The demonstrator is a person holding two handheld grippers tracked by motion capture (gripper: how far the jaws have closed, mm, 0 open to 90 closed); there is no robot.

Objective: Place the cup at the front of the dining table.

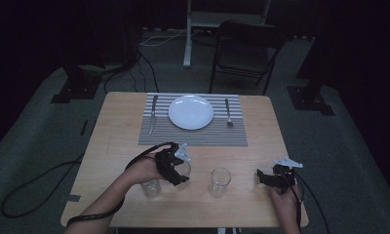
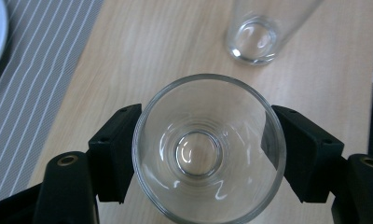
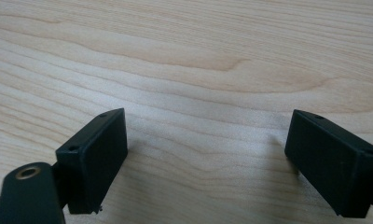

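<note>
In the left gripper view I look straight down into a clear drinking glass (image 2: 208,149), and my left gripper (image 2: 205,140) is shut on it, a black pad pressed to each side. In the high view that gripper (image 1: 179,169) and its glass (image 1: 184,168) are at the front left of the wooden table (image 1: 120,141). A second empty glass (image 1: 220,181) (image 2: 252,35) stands upright just to the right. A third glass (image 1: 150,188) stands by the left hand's wrist. My right gripper (image 1: 262,176) (image 3: 205,135) hovers open over bare wood at the front right, with nothing between its fingers.
A striped grey placemat (image 1: 193,136) lies at the far middle of the table, with a white plate (image 1: 191,111), a knife (image 1: 153,114) to its left and a fork (image 1: 228,113) to its right. A folding chair (image 1: 244,48) stands beyond the table. Cables trail across the floor.
</note>
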